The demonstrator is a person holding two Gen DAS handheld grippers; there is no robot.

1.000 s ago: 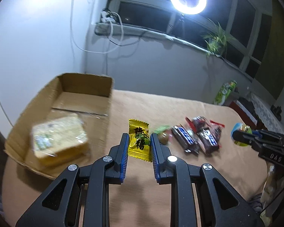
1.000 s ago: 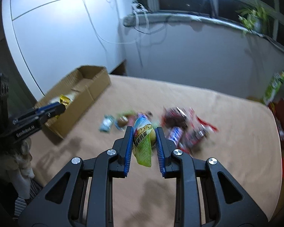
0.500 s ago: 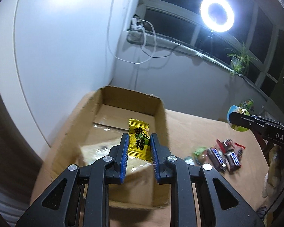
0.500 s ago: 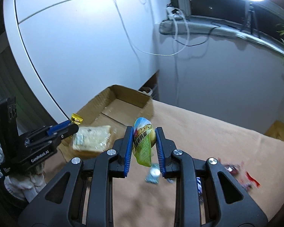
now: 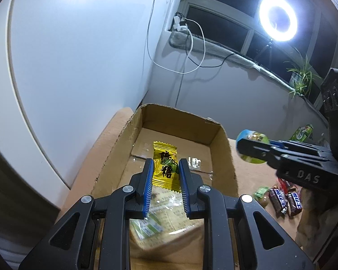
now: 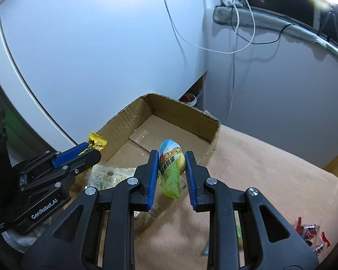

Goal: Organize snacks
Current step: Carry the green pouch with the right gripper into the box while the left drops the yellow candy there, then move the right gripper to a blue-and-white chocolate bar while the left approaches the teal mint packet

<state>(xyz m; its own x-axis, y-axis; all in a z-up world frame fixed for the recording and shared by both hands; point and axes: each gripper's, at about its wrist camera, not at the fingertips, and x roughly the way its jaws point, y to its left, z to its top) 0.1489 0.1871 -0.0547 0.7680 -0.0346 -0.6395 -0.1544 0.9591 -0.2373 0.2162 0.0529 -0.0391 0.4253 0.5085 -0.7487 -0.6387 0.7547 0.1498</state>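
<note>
My left gripper [image 5: 165, 165] is shut on a yellow candy packet [image 5: 165, 164] and hangs over the open cardboard box [image 5: 223, 153]. Under it in the box lies a pale packet of biscuits [image 5: 166, 213]. From the right wrist view the left gripper [image 6: 91, 149] shows at the left, the yellow candy packet [image 6: 97, 144] sticking out of its tip. My right gripper [image 6: 171, 162] is shut on a green and blue egg snack pouch [image 6: 171, 168], held above the cloth beside the cardboard box's [image 6: 191, 114] near right wall. The right gripper [image 5: 243, 148] and its pouch [image 5: 252, 136] also appear right of the box.
The box sits on a tan cloth [image 6: 270, 180] against a white wall. Chocolate bars [image 5: 286, 200] and a green sweet [image 5: 261, 191] lie on the cloth to the right. Red wrappers [image 6: 311, 231] lie at the far right. A ring light [image 5: 278, 21] and white cables [image 5: 191, 45] hang by the window.
Both grippers swung left from the snack pile toward the box, each keeping its packet. The left one now sits over the box's inside; the right one has come up beside the box.
</note>
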